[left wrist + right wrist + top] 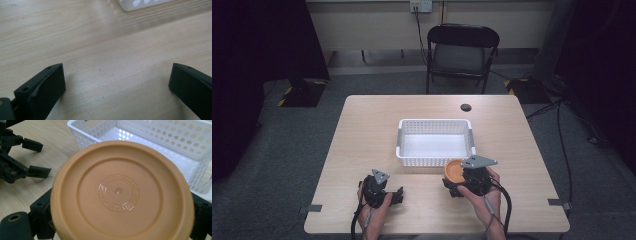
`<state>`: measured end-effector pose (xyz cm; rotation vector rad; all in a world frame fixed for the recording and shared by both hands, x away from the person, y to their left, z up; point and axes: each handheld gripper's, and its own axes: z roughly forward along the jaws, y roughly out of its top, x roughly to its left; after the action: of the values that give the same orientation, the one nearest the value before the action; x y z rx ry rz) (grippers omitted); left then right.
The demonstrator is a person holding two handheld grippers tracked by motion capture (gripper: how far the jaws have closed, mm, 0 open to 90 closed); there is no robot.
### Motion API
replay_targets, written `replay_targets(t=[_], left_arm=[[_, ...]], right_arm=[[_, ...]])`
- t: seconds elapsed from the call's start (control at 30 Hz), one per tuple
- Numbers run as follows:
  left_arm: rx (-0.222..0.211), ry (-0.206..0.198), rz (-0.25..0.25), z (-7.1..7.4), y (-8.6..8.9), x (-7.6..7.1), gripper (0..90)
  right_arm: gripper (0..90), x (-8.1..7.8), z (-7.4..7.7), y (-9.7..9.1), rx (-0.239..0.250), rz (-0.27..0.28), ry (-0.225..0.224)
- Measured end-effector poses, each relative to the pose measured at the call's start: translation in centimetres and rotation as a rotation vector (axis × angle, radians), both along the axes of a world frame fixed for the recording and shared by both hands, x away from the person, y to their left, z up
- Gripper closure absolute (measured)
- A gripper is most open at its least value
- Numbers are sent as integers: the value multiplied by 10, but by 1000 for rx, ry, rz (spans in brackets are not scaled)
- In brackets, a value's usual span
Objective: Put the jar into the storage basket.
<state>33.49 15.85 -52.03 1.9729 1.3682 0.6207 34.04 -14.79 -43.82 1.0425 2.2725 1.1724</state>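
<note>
Right now the person is carrying an orange bowl (455,171) in the right gripper (460,182), its jaws clamping the rim, just at the near right corner of the white basket (435,142). Being round, the bowl has no long axis, and its underside is facing the gripper's camera. Next, I'd guess, it needs lifting over the basket wall and releasing inside, while the left gripper (395,195) is resting wide open on the table (362,130).

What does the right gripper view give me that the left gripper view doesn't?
Right gripper view alone: the orange bowl clamped between its jaws, underside toward the camera, plus the left gripper open farther off. Left gripper view alone: its own jaws spread wide over bare table, nothing between them. Both: the white basket and the wooden tabletop.
</note>
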Motion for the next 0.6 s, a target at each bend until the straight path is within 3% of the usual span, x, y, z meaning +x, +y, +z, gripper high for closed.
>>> replay_targets(t=[0.13, 0.6], left_arm=[[0, 0, 0, 0, 0, 0, 3], [0, 0, 0, 0, 0, 0, 2]], right_arm=[[90, 6, 11, -1, 15, 12, -11], [90, 35, 22, 10, -27, 27, -9]])
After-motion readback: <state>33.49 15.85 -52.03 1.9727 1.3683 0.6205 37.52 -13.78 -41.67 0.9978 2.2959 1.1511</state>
